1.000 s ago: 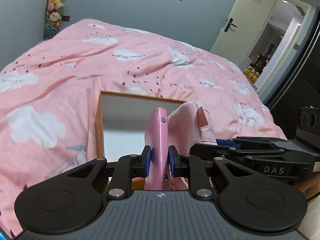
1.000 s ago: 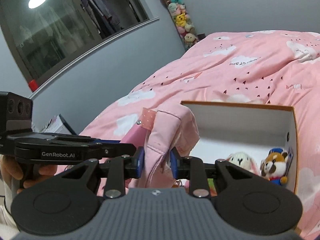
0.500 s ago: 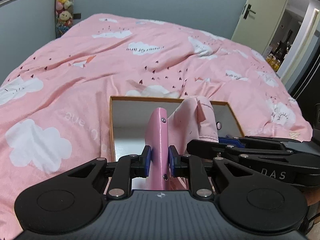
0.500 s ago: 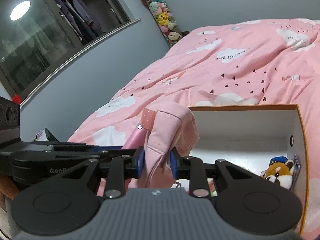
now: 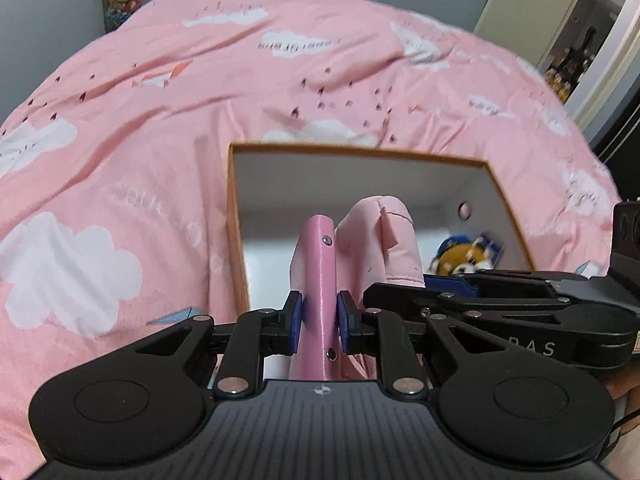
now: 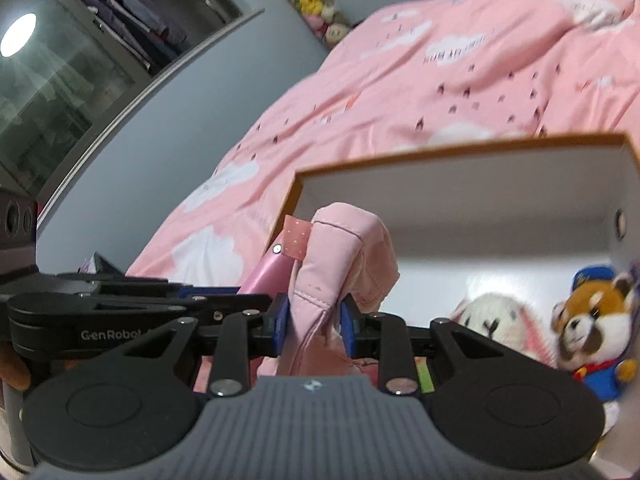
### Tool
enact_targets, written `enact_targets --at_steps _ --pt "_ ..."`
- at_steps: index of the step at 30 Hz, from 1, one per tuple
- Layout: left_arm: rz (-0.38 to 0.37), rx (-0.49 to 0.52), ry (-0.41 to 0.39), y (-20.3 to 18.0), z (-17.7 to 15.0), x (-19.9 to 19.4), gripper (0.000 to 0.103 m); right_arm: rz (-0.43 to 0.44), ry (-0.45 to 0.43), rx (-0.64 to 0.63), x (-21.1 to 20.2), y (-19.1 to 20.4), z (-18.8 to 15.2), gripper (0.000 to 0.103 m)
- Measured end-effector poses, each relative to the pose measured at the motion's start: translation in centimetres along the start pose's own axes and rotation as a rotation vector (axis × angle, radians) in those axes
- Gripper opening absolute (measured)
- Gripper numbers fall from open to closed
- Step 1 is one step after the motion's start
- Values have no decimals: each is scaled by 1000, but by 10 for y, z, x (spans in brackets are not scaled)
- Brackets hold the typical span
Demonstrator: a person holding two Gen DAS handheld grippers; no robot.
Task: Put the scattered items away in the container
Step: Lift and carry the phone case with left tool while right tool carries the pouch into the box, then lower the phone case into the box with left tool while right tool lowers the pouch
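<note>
Nearest, the left gripper (image 5: 319, 326) is clamped on a stiff pink strap (image 5: 319, 276) with two rivets. Just beside it, the right gripper (image 6: 315, 326) pinches a fold of the same pink bag (image 6: 344, 256); the fabric bunches up between its blue pads (image 6: 280, 322). Both pairs of tongs hold the bag together at the near edge of the open box (image 5: 348, 150), hanging over its white inside. Deeper in the box, against the right wall, sit a red panda toy (image 6: 592, 320) and a white plush (image 6: 494, 320), side by side. The box rests on a pink bedspread (image 5: 120, 128) printed with clouds. Farthest, stuffed toys (image 6: 316, 4) are stacked in the corner by the grey wall.
</note>
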State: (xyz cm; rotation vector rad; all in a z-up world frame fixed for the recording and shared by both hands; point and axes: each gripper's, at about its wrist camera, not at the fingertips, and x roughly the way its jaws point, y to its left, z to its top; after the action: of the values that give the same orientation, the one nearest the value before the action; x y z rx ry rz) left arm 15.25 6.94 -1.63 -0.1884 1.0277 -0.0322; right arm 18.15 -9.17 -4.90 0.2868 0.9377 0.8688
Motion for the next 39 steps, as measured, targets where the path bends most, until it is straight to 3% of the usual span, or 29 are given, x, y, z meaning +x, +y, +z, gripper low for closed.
enact_targets --at_steps 6,17,31,34,39 --pt "50 -19 66 3 -9 11 21 51 91 11 22 -7 -7 29" --pt "76 -60 120 9 -15 25 21 21 198 40 55 -14 -8 29" --pt "47 -50 124 11 -17 23 28 -24 228 -16 62 -6 -5 29" --pt "26 -62 99 14 -18 17 28 -26 233 -24 63 -4 -6 30" --pt "6 -87 -11 20 -19 -7 28 -18 250 -18 69 4 -4 30"
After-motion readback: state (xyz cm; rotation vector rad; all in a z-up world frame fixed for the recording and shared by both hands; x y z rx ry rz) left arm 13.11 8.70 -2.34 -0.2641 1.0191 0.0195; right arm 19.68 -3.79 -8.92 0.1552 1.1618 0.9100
